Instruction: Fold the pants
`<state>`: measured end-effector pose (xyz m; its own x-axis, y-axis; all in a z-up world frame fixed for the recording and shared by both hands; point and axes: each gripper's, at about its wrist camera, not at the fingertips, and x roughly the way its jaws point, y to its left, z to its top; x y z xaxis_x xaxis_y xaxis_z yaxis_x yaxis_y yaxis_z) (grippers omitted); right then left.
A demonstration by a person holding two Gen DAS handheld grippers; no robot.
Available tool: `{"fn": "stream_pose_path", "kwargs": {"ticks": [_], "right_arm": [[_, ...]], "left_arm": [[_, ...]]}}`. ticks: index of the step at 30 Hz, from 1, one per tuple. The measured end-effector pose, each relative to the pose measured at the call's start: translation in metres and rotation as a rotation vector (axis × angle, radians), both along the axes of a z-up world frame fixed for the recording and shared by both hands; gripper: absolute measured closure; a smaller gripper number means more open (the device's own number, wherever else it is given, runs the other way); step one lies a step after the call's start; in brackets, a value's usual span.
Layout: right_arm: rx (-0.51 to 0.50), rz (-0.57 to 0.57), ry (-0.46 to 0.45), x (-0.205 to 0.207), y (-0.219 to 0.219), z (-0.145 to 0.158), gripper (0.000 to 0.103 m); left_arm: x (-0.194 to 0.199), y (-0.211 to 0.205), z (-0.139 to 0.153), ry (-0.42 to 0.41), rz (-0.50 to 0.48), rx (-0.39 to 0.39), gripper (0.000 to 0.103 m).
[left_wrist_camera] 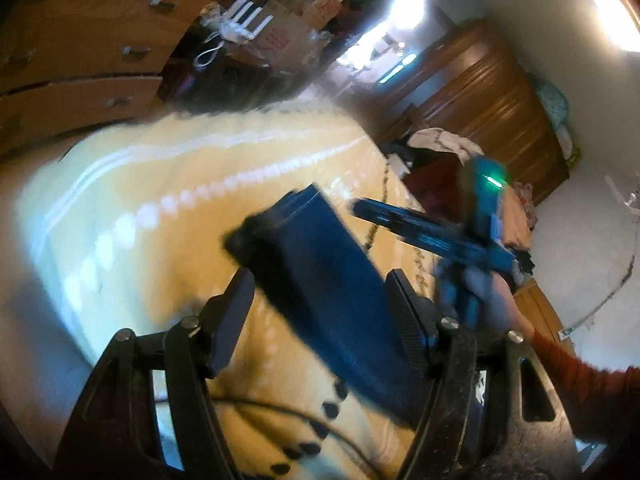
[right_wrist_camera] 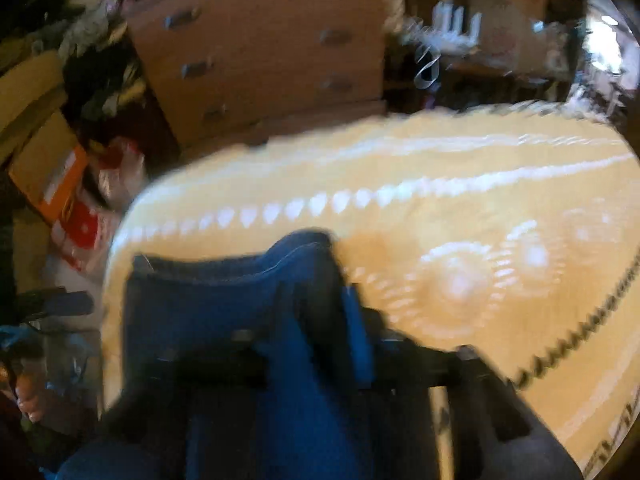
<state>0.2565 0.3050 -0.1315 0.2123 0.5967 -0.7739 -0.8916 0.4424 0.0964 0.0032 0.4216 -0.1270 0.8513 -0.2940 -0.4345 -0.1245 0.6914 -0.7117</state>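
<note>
The blue pants (left_wrist_camera: 320, 264) hang as a folded strip over the yellow patterned bedspread (left_wrist_camera: 160, 184). My left gripper (left_wrist_camera: 320, 296) is open, with its jaws wide on either side of the strip, not pinching it. My right gripper (left_wrist_camera: 400, 216) shows in the left wrist view to the right of the pants, its jaws close together. In the right wrist view the image is blurred; the pants (right_wrist_camera: 224, 304) drape over and between the right fingers (right_wrist_camera: 360, 344) and cover them, so the grip is unclear.
A wooden chest of drawers (right_wrist_camera: 256, 48) stands beyond the bed. Cardboard boxes (left_wrist_camera: 288, 32) and clutter lie behind it. A wooden wardrobe (left_wrist_camera: 492, 100) and a pile of clothes (left_wrist_camera: 440, 144) are at the right. Bags and boxes (right_wrist_camera: 72, 208) sit on the floor at the left.
</note>
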Motion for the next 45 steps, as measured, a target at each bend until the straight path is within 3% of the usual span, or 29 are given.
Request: {"fn": "stream_pose_path", "kwargs": {"ticks": [4, 6, 8, 12, 16, 18, 20, 24, 29, 34, 35, 38, 42, 45], "right_arm": [[0.074, -0.018, 0.037, -0.04, -0.073, 0.021, 0.064], [0.06, -0.019, 0.097, -0.068, -0.108, 0.01, 0.066], [0.017, -0.026, 0.159, -0.096, -0.14, -0.011, 0.078], [-0.092, -0.03, 0.229, -0.146, -0.192, -0.057, 0.082], [-0.044, -0.112, 0.272, -0.142, -0.221, -0.064, 0.093], [-0.05, -0.095, 0.218, -0.14, -0.214, -0.048, 0.09], [0.037, -0.086, 0.213, -0.122, -0.206, -0.026, 0.09], [0.114, -0.053, 0.149, -0.075, -0.143, -0.006, 0.09], [0.126, -0.042, 0.165, -0.011, -0.037, -0.021, 0.09], [0.004, -0.023, 0.182, 0.029, 0.045, -0.061, 0.093], [-0.021, -0.021, 0.206, 0.036, 0.054, -0.076, 0.095], [-0.01, 0.005, 0.163, 0.04, 0.064, -0.083, 0.102], [0.062, -0.02, 0.287, 0.062, 0.056, -0.094, 0.103], [0.014, -0.008, 0.217, 0.051, 0.06, -0.081, 0.103]], "left_arm": [[0.028, -0.011, 0.001, -0.002, -0.096, 0.06, 0.036], [0.041, -0.01, -0.012, 0.058, -0.089, 0.097, 0.036], [0.049, -0.002, -0.028, 0.103, -0.082, 0.088, 0.038], [0.044, -0.001, -0.038, 0.115, -0.085, 0.112, 0.051], [0.038, 0.001, -0.032, 0.13, -0.06, 0.087, 0.053], [0.033, -0.007, -0.02, 0.122, -0.056, 0.123, 0.05], [0.035, -0.014, -0.011, 0.091, -0.077, 0.136, 0.048], [0.039, -0.025, -0.011, 0.064, -0.082, 0.109, 0.047], [0.046, -0.023, -0.019, 0.1, -0.052, 0.102, 0.047], [0.044, -0.023, -0.03, 0.114, -0.049, 0.092, 0.047], [0.044, -0.023, -0.032, 0.115, -0.048, 0.086, 0.047], [0.044, -0.023, -0.036, 0.102, -0.04, 0.078, 0.047], [0.042, -0.014, -0.039, 0.08, -0.025, 0.013, 0.047], [0.039, -0.011, -0.031, 0.076, -0.007, -0.007, 0.047]]}}
